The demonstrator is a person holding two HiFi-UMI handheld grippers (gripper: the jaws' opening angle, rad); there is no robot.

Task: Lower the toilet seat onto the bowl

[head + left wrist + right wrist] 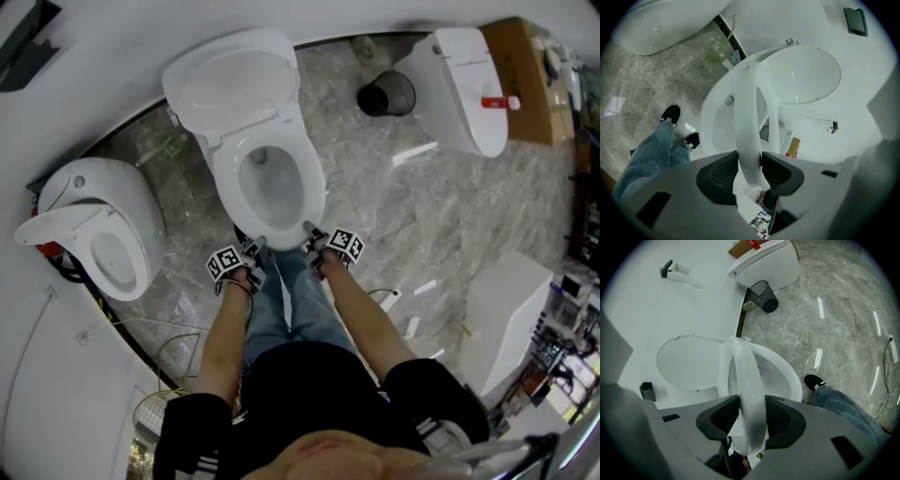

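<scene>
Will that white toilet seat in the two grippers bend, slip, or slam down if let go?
Probably stiff: the seat keeps its curve between the left gripper and right gripper. Its glossy surface looks slippery. Hinged and tilted above the bowl, it would likely drop if released.

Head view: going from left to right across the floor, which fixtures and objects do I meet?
left toilet → middle toilet, its lid raised → black bin → right toilet
</scene>
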